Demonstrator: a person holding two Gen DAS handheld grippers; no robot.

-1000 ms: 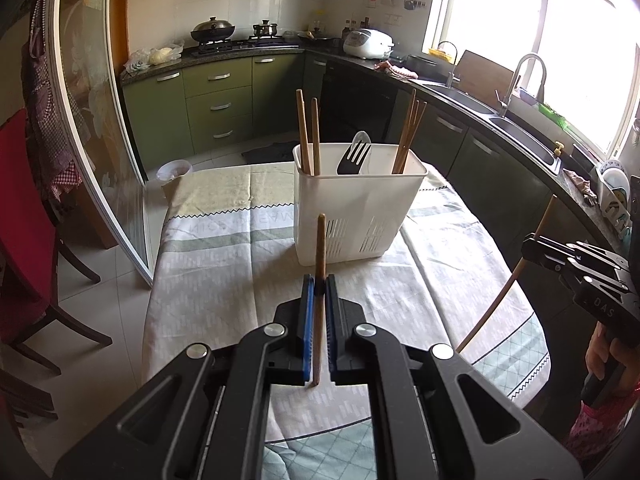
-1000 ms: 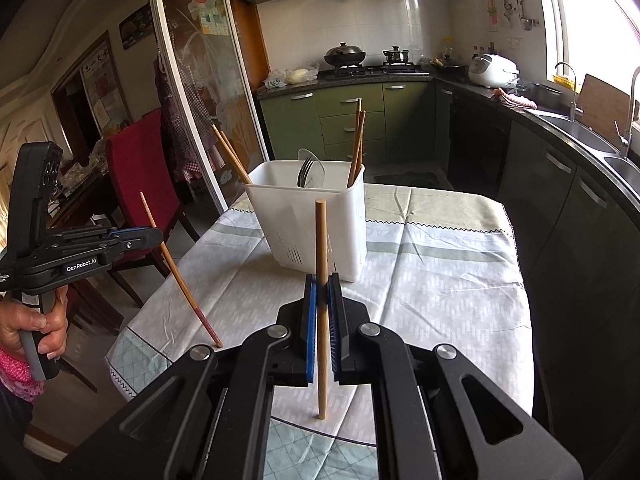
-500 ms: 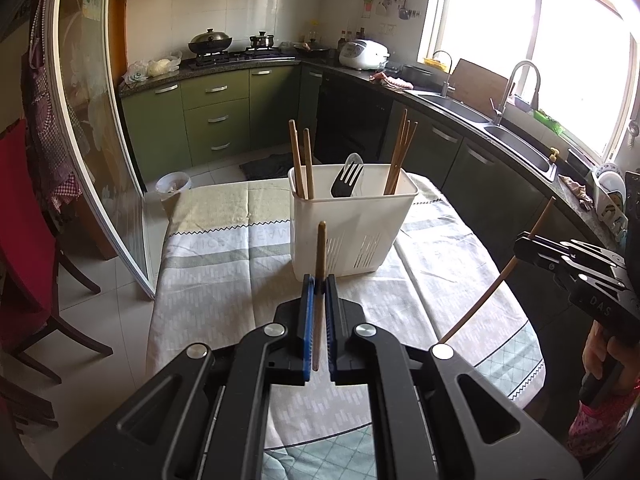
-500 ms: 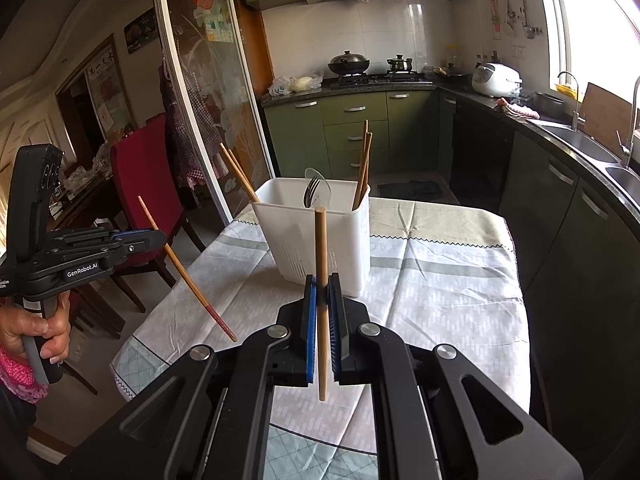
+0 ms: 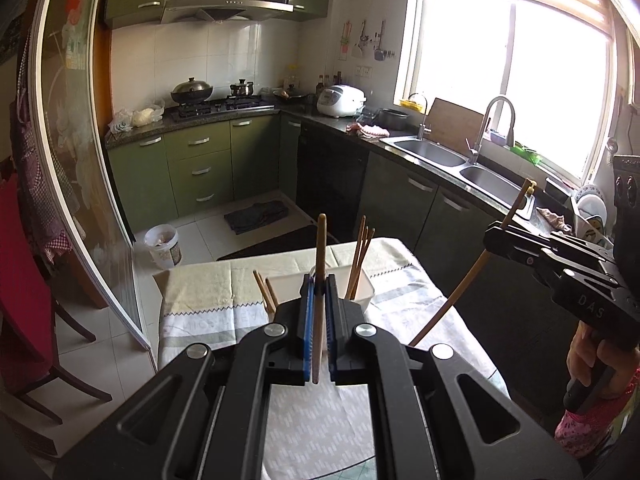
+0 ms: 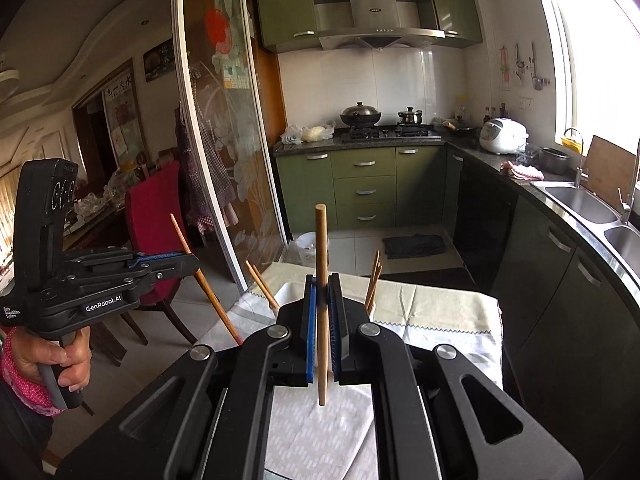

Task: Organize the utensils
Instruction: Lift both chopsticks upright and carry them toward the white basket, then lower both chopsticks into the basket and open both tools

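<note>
Chopsticks: two are in hand, one per gripper. The left gripper [image 5: 319,312] is clamped on one chopstick [image 5: 320,264], which stands nearly upright between the blue pads, its top end above the jaws and its lower end just below them. The right gripper [image 6: 322,320] is clamped on a second chopstick [image 6: 321,256], likewise near upright, protruding above and below the pads. In the left wrist view the right gripper appears at the right edge, its chopstick slanting down toward the table [image 5: 208,292]. In the right wrist view the left gripper shows at the left, held by a hand [image 6: 60,356], its chopstick also slanting.

The white holder [image 5: 364,286] stands on the cloth-covered table beyond both grippers, largely hidden behind the jaws. More chopsticks [image 5: 360,252] lean inside it at the right end, and others [image 5: 264,292] at the left end. Both held chopsticks are clear of the holder and the table.
</note>
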